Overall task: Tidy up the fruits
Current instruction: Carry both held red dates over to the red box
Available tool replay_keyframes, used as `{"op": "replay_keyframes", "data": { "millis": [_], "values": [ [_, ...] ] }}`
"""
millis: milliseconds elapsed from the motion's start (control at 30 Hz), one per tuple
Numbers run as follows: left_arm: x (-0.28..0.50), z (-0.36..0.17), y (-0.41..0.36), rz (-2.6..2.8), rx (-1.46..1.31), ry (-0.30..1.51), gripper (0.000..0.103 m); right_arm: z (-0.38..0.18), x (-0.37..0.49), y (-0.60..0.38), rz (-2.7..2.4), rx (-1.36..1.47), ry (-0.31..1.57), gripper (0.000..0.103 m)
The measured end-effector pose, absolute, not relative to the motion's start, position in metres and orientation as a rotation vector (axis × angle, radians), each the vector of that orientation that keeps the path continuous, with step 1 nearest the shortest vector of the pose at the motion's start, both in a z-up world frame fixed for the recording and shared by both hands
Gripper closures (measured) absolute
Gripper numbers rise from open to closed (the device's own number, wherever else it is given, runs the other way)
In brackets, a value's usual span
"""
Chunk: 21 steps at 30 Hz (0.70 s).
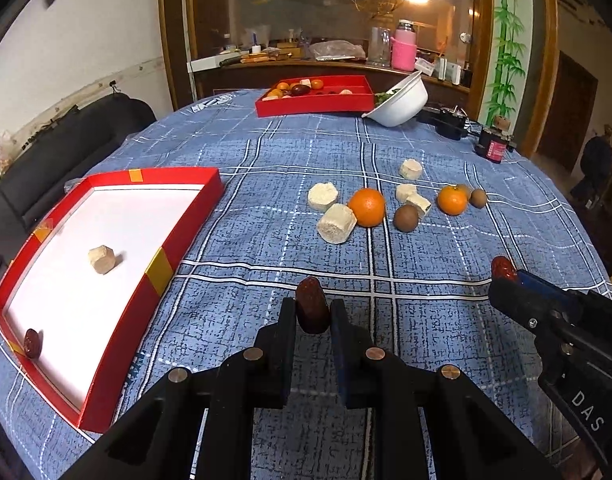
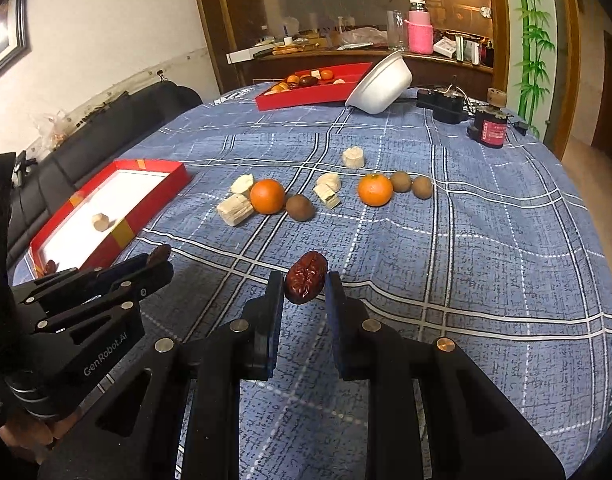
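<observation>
A red date (image 1: pixel 313 307) is pinched in the closed left gripper (image 1: pixel 313 316), just right of the red tray (image 1: pixel 154 276); a second date (image 2: pixel 305 283) is clamped in the right gripper (image 2: pixel 304 292), farther right. Both hang above the blue checked surface (image 2: pixel 465 260). Beyond the tray's right lie oranges (image 1: pixel 367 207), kiwis and pale chunks.

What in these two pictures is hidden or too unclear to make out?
- Far red tray: both views, contents too small and distant to count.
- White bowl: left view shows a bit of green; right view shows only its outside.
- Near red tray, right view: the left gripper hides a corner.
- Person: only dark edges, cut off by the frame.
</observation>
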<state>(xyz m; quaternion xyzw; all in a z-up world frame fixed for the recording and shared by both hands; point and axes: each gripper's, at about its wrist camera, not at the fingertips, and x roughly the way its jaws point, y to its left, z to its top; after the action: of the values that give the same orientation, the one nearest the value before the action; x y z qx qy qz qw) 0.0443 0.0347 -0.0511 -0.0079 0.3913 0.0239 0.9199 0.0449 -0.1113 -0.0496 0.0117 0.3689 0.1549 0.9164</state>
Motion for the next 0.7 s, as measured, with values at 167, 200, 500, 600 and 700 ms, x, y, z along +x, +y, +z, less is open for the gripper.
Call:
{"op": "replay_keyframes", "data": {
  "millis": [167,200,500,600,700],
  "values": [
    [0.039,-0.048,0.038,0.073,-0.024,0.781,0.087,-0.048,0.042,-0.111,0.329,0.029,0.744,0.084],
    [0.038,-0.048,0.039,0.077,-0.028,0.776,0.087,-0.048,0.042,-0.111,0.33,0.029,0.742,0.084],
    [0.033,-0.043,0.039,0.09,-0.019,0.74,0.087,-0.046,0.037,-0.108,0.329,0.01,0.715,0.084],
    [0.032,-0.042,0.04,0.095,-0.023,0.735,0.087,-0.046,0.037,-0.106,0.327,-0.001,0.711,0.084],
    [0.03,-0.04,0.043,0.103,-0.037,0.72,0.087,-0.046,0.036,-0.106,0.326,-0.003,0.709,0.084]
  ]
}}
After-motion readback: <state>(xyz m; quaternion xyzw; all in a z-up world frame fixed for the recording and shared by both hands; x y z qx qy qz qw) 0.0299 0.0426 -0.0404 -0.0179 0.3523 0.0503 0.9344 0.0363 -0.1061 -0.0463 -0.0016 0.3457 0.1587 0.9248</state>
